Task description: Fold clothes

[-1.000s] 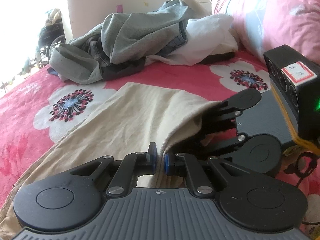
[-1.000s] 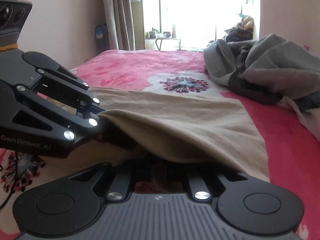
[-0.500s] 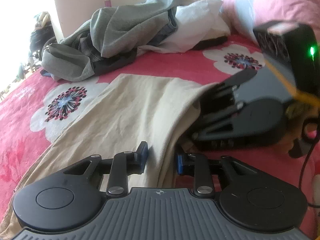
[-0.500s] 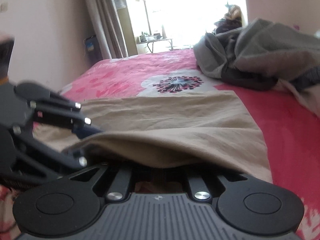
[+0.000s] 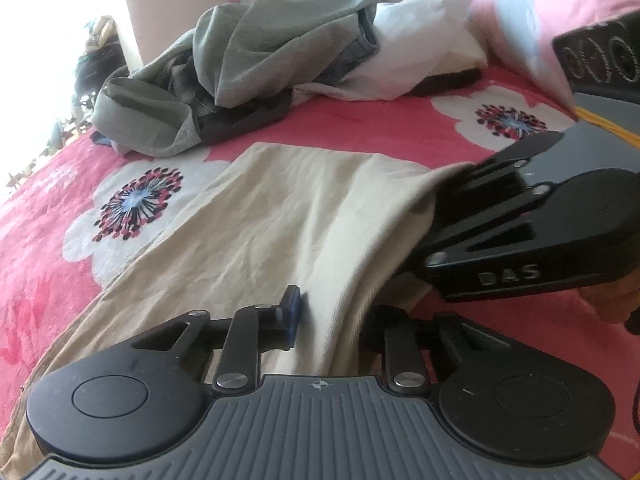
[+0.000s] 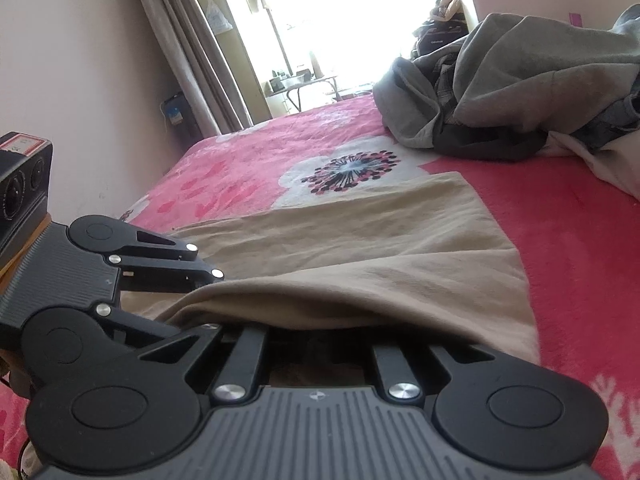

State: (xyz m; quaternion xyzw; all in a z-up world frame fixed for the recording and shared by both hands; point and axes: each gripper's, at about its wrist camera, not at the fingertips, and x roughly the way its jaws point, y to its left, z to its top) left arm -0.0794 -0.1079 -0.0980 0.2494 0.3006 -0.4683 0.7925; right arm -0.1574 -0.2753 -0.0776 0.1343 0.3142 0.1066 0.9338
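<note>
A beige garment (image 5: 280,216) lies flat on the pink floral bedsheet (image 5: 40,240), with its near edge raised. My left gripper (image 5: 332,312) has a thick fold of that edge between its fingers. Its jaws are closing, and the blue left pad (image 5: 294,312) stands just beside the fold, while cloth covers the right finger. My right gripper (image 6: 320,332) has its fingertips hidden under the lifted beige hem (image 6: 360,304); it holds that hem up. In the left wrist view the right gripper (image 5: 440,208) reaches into the cloth from the right.
A heap of grey, dark and white clothes (image 5: 248,52) lies at the far side of the bed, seen too as the clothes heap (image 6: 520,72). A pink quilt (image 5: 540,0) is piled at the back right. Wall and curtain (image 6: 192,40) stand beyond the bed's left edge.
The left jaws, shut on the hem a second ago, opened wide and have since narrowed partway around it. The right gripper rolled and shifted a little, keeping the hem raised.
</note>
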